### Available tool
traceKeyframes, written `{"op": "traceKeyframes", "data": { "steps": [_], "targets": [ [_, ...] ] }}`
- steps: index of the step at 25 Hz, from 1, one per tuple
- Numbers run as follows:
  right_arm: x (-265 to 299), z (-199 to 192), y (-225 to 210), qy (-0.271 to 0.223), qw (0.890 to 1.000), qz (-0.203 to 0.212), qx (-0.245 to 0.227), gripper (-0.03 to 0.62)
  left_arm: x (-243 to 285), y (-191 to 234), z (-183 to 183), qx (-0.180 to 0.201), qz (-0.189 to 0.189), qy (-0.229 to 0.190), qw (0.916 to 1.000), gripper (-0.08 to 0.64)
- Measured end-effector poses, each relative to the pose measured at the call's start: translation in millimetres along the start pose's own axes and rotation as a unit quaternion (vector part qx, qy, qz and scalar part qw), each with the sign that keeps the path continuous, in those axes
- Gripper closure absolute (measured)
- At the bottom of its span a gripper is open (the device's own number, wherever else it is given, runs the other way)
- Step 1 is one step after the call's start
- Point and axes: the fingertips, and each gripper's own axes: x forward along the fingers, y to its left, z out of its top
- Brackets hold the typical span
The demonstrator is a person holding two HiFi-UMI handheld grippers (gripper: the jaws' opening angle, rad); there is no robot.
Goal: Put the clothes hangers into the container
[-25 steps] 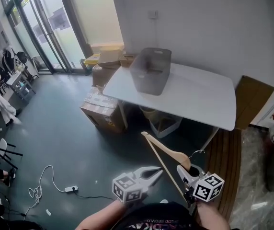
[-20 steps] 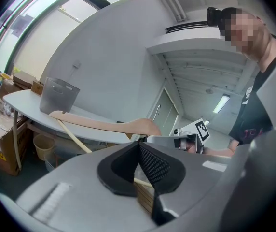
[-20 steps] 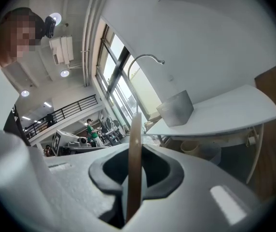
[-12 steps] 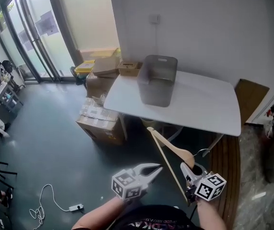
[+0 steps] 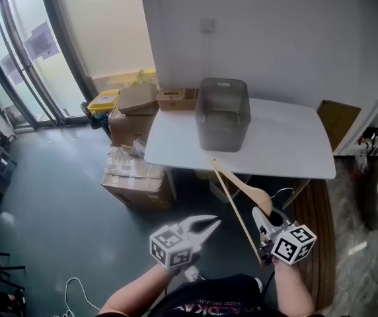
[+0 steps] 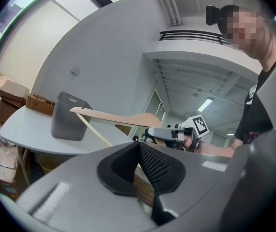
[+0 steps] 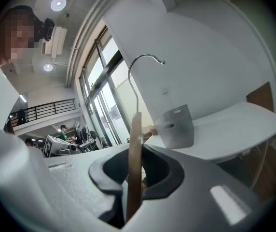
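The right gripper [image 5: 260, 216] pinches a smooth wooden hanger [image 5: 247, 191] with a curved wire hook [image 7: 139, 61].

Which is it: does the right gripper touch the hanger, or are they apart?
Touching. The right gripper view shows the hanger standing upright between the jaws of the right gripper, with both pads pressed on its wood.

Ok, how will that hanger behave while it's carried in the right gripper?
Probably stiff: the wooden hanger shows no sag jutting from the right gripper. Likely light, as one pinch on its thin edge carries it. Most of it sticks out past the jaws, so it may swing, and its hook could snag the container rim.
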Motion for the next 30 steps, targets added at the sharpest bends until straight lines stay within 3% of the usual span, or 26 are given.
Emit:
{"op": "traceKeyframes", "data": {
  "steps": [6,13,30],
  "targets": [
    [32,21,12,-0.006,1.000,-0.013,-0.023,0.538,-11,29,22,0.003,-0.003,-0.023,0.9997,0.555],
    [66,59,-5,-0.014,0.999,-0.017,-0.046,0.538,2,53,40,-0.002,-0.006,-0.033,0.9994,0.555],
    [170,172,-132,-0.023,0.996,-0.028,-0.076,0.538,119,157,124,0.040,0.008,-0.025,0.9989,0.555]
  ]
}}
